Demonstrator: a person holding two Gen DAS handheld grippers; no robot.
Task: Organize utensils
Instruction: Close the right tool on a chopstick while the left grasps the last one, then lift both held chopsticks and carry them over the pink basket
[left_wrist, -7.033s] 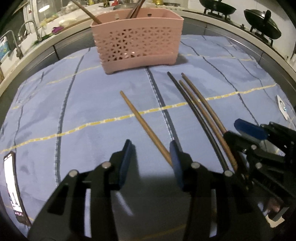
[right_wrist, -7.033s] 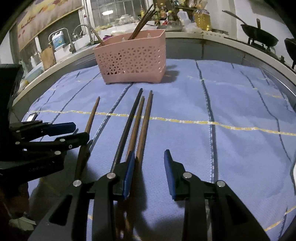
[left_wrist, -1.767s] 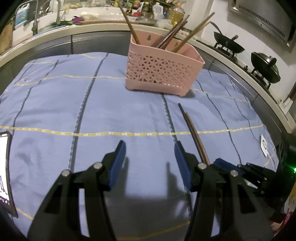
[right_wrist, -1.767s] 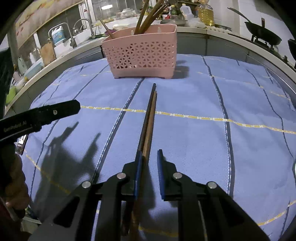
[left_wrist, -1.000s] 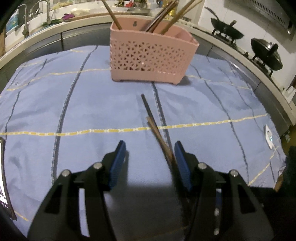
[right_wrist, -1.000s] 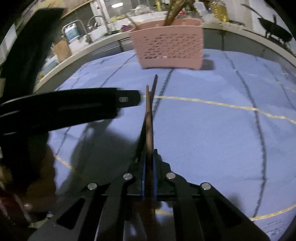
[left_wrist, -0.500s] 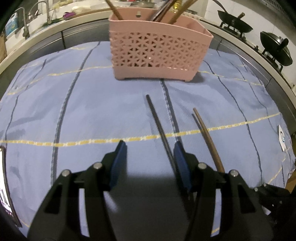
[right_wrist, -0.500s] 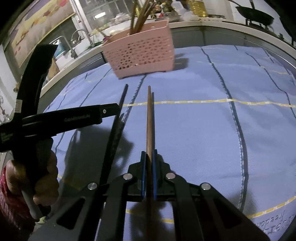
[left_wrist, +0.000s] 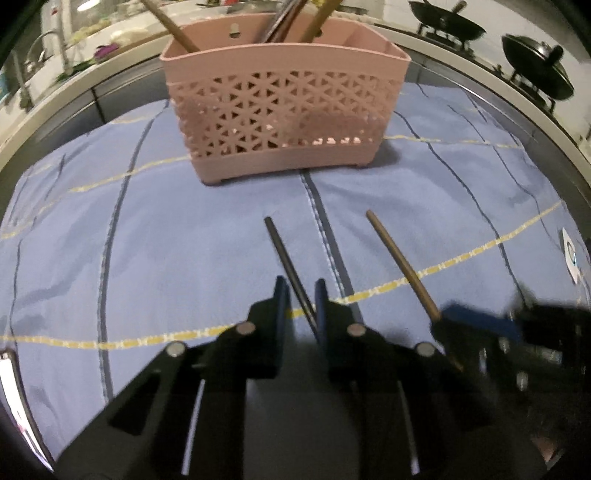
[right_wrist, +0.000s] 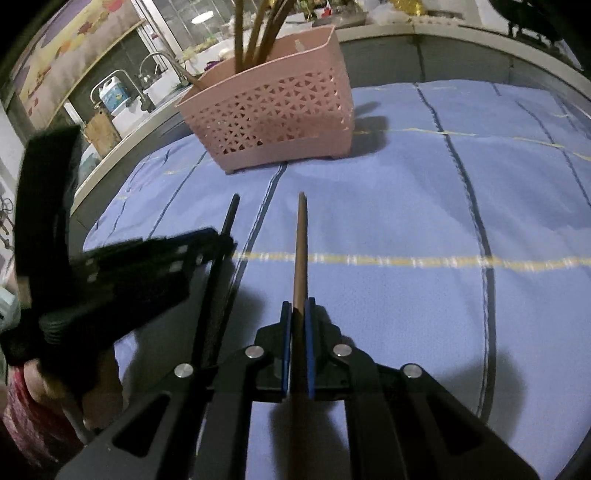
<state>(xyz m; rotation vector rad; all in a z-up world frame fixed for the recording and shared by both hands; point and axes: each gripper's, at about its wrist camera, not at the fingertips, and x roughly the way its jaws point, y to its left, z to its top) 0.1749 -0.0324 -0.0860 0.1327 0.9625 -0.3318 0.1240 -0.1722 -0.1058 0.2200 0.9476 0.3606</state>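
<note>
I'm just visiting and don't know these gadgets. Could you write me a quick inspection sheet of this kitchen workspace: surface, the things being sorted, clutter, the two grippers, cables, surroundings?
Surface: blue striped cloth covering the counter, a little wrinkled.
Job's things: pink basket standing on the cloth, several chopsticks upright inside; black chopstick and brown chopstick still outside it.
Clutter: a phone-like device at the cloth's left edge.
Grippers: left gripper has just been closing around the black chopstick, whose end lies against the right pad, with a gap left at the other pad; right gripper shut on the brown chopstick.
Cables: nothing seen.
Surroundings: woks on a stove to the right, sink taps to the left.
</note>
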